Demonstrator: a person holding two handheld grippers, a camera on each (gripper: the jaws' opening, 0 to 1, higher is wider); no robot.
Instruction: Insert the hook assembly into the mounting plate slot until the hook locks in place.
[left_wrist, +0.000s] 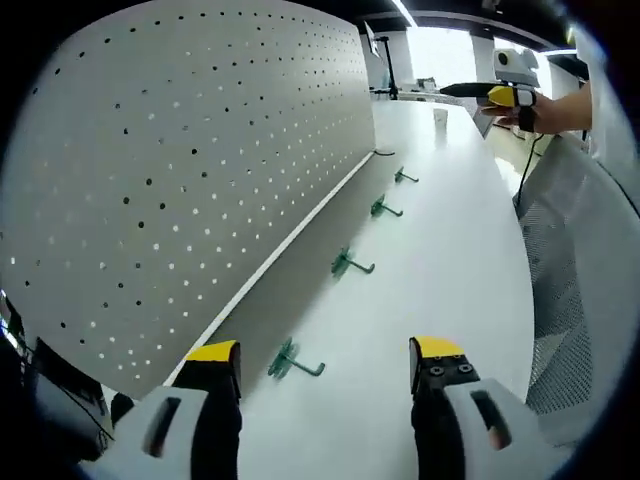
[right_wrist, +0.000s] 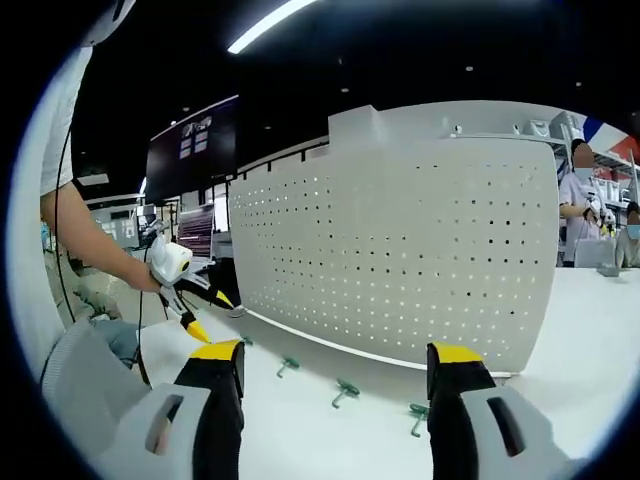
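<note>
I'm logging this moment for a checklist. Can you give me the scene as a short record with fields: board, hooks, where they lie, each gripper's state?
board: white perforated panel, standing upright on the table
table: white tabletop
hooks: four green hooks in the left gripper view, nearest, then, farthest
hook position: lying on the table in a row along the panel's foot, none in the panel
left gripper: jaws open, empty, near the nearest hook
right gripper: jaws open, empty, facing the panel
</note>
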